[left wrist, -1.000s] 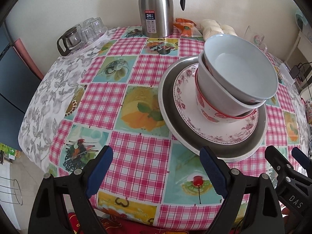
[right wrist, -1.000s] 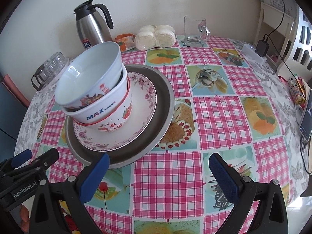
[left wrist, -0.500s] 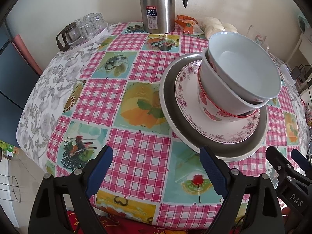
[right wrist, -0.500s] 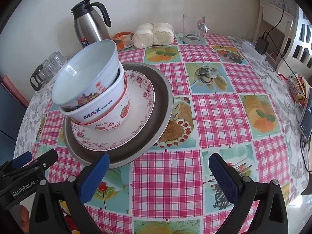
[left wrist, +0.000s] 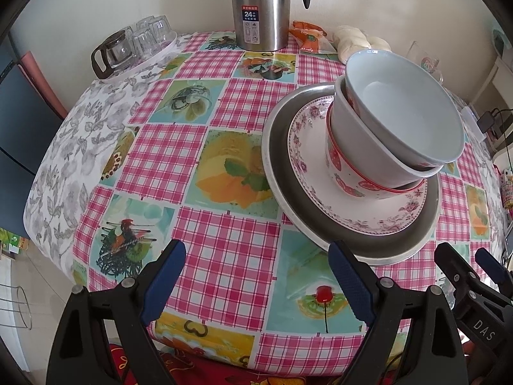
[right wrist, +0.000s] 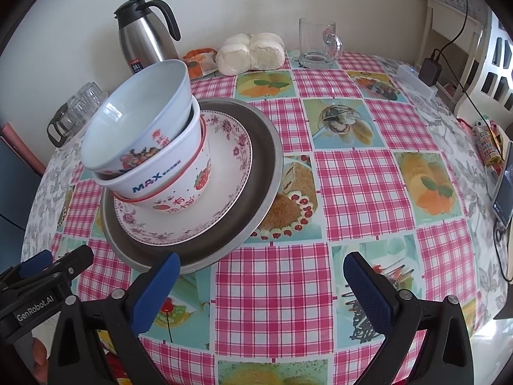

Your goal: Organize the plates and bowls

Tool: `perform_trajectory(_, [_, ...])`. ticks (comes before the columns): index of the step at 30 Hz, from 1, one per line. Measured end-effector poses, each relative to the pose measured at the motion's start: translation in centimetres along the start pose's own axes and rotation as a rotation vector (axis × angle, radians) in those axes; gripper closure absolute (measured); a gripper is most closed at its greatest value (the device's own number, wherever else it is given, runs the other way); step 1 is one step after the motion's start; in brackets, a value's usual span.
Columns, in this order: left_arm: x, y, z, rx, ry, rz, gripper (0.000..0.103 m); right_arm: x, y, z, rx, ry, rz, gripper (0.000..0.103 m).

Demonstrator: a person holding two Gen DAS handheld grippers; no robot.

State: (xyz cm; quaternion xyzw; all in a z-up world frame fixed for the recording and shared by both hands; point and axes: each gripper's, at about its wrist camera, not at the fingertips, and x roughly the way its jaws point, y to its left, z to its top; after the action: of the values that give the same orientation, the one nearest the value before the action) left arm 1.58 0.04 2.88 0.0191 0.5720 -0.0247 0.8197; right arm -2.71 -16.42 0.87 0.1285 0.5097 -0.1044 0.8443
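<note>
One stack of dishes stands on the checked tablecloth. A wide metal plate (left wrist: 279, 166) lies at the bottom with a floral plate (left wrist: 307, 147) on it. Three nested bowls tilt on top: a strawberry bowl (left wrist: 349, 179), a white bowl (left wrist: 359, 141) marked MAX, and a pale blue bowl (left wrist: 400, 112). My left gripper (left wrist: 256, 256) hangs open over the cloth, in front and to the left of the stack. My right gripper (right wrist: 263, 266) is open too, near the metal plate (right wrist: 266, 166) at its front rim. Neither gripper touches anything.
At the back stand a steel thermos (left wrist: 261, 9), a tray of glasses (left wrist: 134, 48), an orange packet (right wrist: 198, 61), bagged buns (right wrist: 250, 53) and a glass mug (right wrist: 317, 43). A phone (right wrist: 503, 192) and a charger (right wrist: 429, 70) sit at the right edge.
</note>
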Motion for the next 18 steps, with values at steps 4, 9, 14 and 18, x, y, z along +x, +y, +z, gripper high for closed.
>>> perform_trajectory(4, [0.09,0.02,0.04,-0.003,0.004,-0.004,0.012,0.03,0.00,-0.03,0.002,0.004,-0.001,0.000])
perform_trajectory(9, [0.20,0.09,0.04,-0.009,0.009,-0.003,0.012,0.08,-0.03,-0.01,0.003,0.006,-0.002,0.000])
perform_trajectory(14, [0.24,0.11,0.05,-0.008,0.009,-0.003,0.012,0.10,-0.01,-0.02,0.002,0.007,-0.002,0.000])
perform_trajectory(18, [0.27,0.11,0.05,-0.008,0.009,-0.003,0.012,0.14,-0.02,-0.06,0.002,0.008,-0.002,0.000])
